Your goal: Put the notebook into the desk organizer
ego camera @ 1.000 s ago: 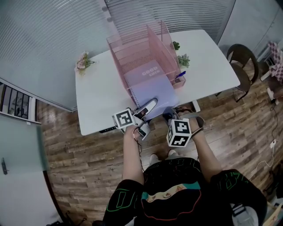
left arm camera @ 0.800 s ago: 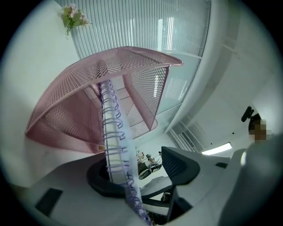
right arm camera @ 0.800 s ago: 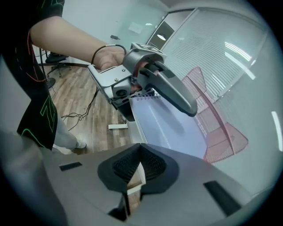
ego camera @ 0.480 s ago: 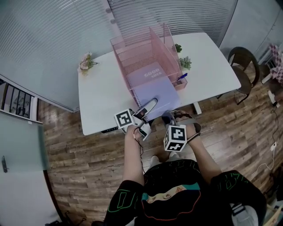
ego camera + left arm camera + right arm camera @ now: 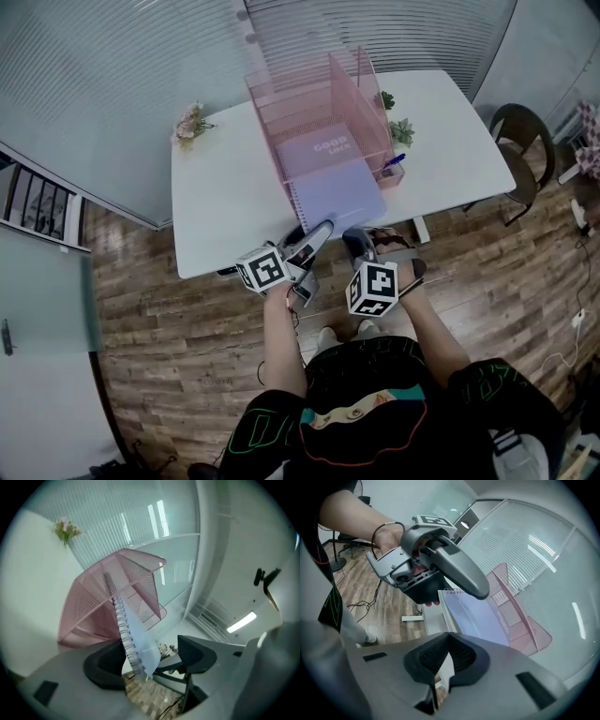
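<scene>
The pink wire desk organizer (image 5: 319, 108) stands on the white table (image 5: 220, 202). The lavender spiral notebook (image 5: 336, 183) lies flat in its middle compartment, its near half sticking out toward the table's front edge. My left gripper (image 5: 317, 246) sits at that edge, turned on its side. Its jaws have just been opening and stand wide. In the left gripper view the notebook's spiral corner (image 5: 133, 644) still lies between the jaws of the left gripper (image 5: 150, 660), untouched by either pad. My right gripper (image 5: 358, 242) is shut on nothing, just right of it. The right gripper (image 5: 446, 660) looks at the notebook (image 5: 476, 616).
A small flower pot (image 5: 192, 122) stands at the table's far left. Two little green plants (image 5: 401, 129) and a blue pen (image 5: 394, 161) sit right of the organizer. A dark chair (image 5: 520, 131) is beyond the table's right end. Glass walls run behind.
The left jaws have spread off the notebook's near corner and that hand has drawn back a little from the table. The notebook stays in the organizer. The right gripper stays shut.
</scene>
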`<state>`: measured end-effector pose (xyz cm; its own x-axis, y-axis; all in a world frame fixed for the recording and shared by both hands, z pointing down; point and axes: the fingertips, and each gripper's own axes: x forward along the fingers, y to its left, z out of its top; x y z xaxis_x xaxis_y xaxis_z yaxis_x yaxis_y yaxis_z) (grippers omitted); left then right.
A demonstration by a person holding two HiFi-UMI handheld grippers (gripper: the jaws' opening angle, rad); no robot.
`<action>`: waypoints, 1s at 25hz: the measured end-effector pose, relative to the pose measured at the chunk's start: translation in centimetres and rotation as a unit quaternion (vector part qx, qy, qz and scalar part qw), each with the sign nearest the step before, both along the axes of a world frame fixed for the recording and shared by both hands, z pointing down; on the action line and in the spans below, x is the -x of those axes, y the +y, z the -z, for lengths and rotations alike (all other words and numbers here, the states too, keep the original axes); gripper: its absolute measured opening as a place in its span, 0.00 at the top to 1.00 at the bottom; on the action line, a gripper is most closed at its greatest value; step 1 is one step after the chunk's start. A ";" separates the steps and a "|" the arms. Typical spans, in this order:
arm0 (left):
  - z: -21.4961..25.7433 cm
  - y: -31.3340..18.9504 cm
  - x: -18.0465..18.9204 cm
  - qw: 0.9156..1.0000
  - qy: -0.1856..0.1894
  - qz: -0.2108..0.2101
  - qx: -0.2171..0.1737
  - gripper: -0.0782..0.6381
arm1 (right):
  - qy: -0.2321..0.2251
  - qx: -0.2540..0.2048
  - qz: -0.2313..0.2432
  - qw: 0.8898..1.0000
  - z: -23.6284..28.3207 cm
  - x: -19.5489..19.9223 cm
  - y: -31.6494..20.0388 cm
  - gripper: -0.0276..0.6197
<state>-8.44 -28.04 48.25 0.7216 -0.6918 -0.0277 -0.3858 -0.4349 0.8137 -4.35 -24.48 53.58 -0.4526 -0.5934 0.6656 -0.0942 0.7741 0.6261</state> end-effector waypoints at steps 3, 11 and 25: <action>-0.4 1.3 0.4 0.993 -0.116 -0.009 -0.024 0.41 | -0.003 0.001 0.005 1.000 0.3 0.2 0.0 0.95; -3.0 5.5 1.5 0.914 -0.395 -0.084 -0.041 0.65 | -0.012 0.013 0.007 1.000 0.8 0.2 -0.2 0.95; -4.9 4.2 -3.7 0.735 -0.646 -0.174 -0.109 0.90 | -0.050 0.027 0.002 0.998 2.1 0.1 -0.7 0.95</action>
<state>-4.78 -23.84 53.19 0.3762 -0.5395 0.7533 -0.6093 -0.7565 -0.2375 -4.46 -25.17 51.49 -0.5207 -0.5554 0.6483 -0.1507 0.8073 0.5706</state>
